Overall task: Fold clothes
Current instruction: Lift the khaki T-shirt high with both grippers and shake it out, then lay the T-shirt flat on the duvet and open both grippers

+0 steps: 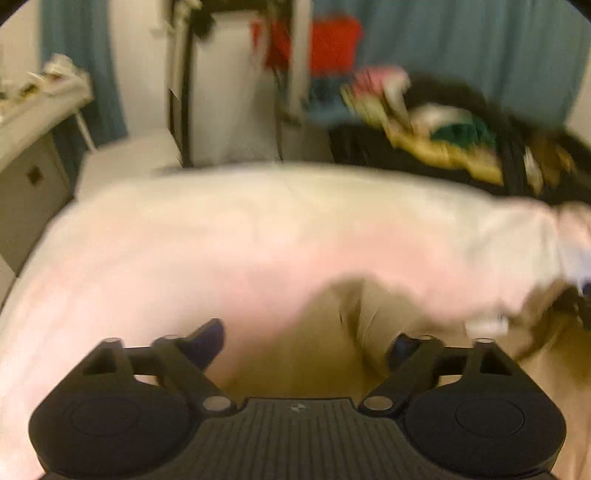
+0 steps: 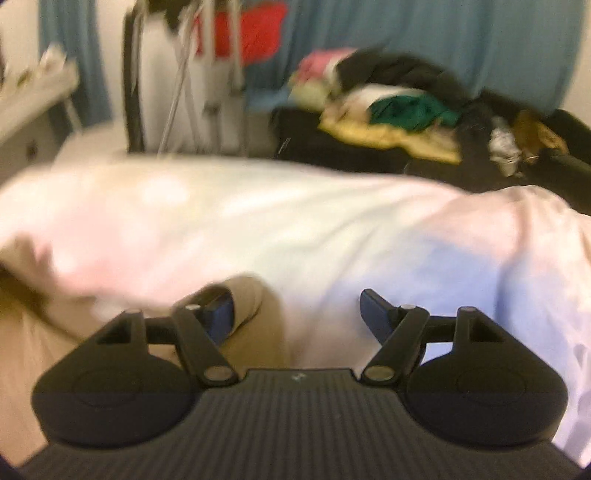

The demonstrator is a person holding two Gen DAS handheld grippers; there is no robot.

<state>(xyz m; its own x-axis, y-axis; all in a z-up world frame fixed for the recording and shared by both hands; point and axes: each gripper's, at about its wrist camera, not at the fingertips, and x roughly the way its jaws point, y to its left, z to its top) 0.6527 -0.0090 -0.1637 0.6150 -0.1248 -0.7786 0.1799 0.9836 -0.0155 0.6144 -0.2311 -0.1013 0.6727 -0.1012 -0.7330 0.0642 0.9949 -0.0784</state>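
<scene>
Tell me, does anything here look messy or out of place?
Yes. Behind the white garment spread in front, a jumbled pile of clothes, yellow, green, pink and black, lies heaped unfolded on a dark surface. Both views are blurred, so finer detail is unclear.

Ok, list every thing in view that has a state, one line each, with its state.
left gripper: open, holding nothing.
right gripper: open, holding nothing.
beige garment: lying on the bed, partly under white fabric; blurred, fold state unclear.
white bedding: spread over the bed, rumpled.
clothes pile: unfolded heap on a dark surface behind the bed.
red garment: hanging up at the back.
</scene>
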